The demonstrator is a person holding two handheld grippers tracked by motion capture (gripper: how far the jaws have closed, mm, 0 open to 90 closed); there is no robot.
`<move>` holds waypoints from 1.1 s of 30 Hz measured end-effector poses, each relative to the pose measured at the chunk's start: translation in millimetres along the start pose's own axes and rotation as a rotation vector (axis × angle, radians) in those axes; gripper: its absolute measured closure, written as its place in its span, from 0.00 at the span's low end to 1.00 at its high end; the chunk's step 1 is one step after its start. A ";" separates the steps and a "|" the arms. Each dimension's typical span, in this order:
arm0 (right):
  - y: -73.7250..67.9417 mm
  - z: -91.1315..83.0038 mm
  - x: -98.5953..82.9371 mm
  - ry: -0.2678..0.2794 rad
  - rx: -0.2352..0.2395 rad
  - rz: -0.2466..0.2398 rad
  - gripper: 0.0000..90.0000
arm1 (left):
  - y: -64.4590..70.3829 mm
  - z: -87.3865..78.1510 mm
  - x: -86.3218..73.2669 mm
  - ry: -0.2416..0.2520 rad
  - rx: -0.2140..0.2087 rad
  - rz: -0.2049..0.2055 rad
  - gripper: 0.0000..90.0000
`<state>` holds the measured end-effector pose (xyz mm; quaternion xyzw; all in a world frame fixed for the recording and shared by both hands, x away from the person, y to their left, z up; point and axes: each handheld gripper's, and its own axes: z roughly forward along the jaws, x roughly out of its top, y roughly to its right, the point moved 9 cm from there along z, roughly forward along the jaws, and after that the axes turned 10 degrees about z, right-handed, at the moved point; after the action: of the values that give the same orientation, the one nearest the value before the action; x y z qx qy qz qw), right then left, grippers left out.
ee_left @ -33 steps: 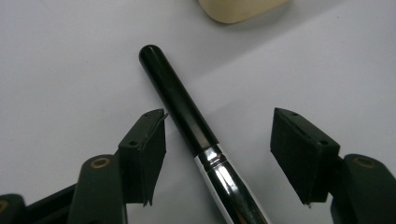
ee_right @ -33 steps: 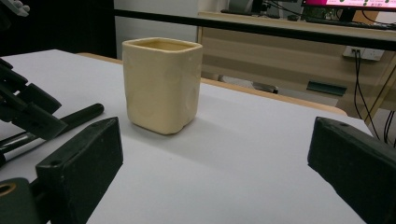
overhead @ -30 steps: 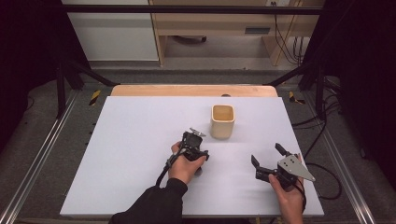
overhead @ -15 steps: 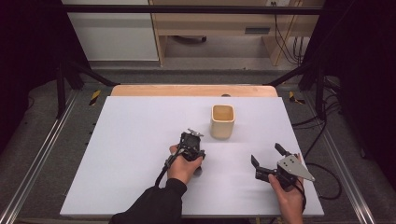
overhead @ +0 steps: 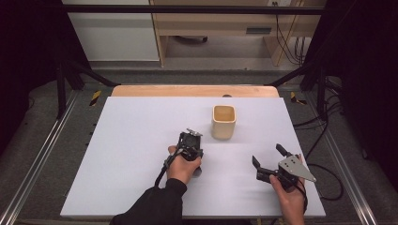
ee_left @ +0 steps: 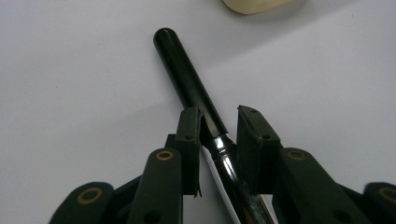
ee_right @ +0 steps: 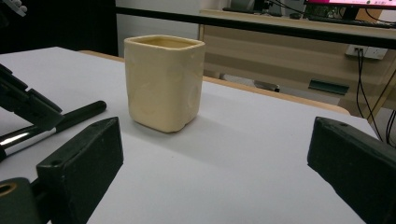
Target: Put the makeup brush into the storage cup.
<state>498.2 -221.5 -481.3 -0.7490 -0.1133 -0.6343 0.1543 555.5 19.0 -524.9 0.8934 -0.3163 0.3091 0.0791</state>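
Observation:
A black pen (ee_left: 187, 79) lies on the white table (overhead: 131, 140), its rounded cap end pointing toward a cream square cup (overhead: 223, 122). My left gripper (ee_left: 218, 123) is shut on the pen where the black cap meets a shiny barrel. In the high view the left gripper (overhead: 190, 140) sits just left of and nearer than the cup, with a hand on it. My right gripper (overhead: 267, 155) stands open near the table's front right, nothing between its jaws. Its own view faces the cup (ee_right: 163, 81), with the pen (ee_right: 77, 114) and the left gripper (ee_right: 23, 105) at the left.
The cup is empty as far as its rim shows. A wooden strip (overhead: 195, 90) edges the table's far side. Beyond it stand a wooden bench (ee_right: 299, 42) and cables. Metal rails (overhead: 42, 154) run along both sides of the table.
Hardly anything differs; the left gripper has shifted very slightly toward the person. The right gripper stays where it was, still open.

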 end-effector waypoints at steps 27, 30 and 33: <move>-0.2 0.2 -0.8 -0.006 0.001 -0.001 0.04 | 9.7 7.3 -3.5 0.003 -0.063 -0.016 0.81; -0.2 0.7 -0.7 -0.003 0.003 -0.008 0.04 | 10.1 5.3 -4.1 -0.005 -0.076 0.013 0.82; -1.0 0.8 -0.8 -0.005 0.004 -0.005 0.04 | 6.1 -0.7 -3.2 0.005 -0.069 0.035 0.82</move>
<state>498.4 -220.2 -482.1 -0.7501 -0.1169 -0.6325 0.1537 549.5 16.1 -526.6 0.8837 -0.3423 0.3016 0.1049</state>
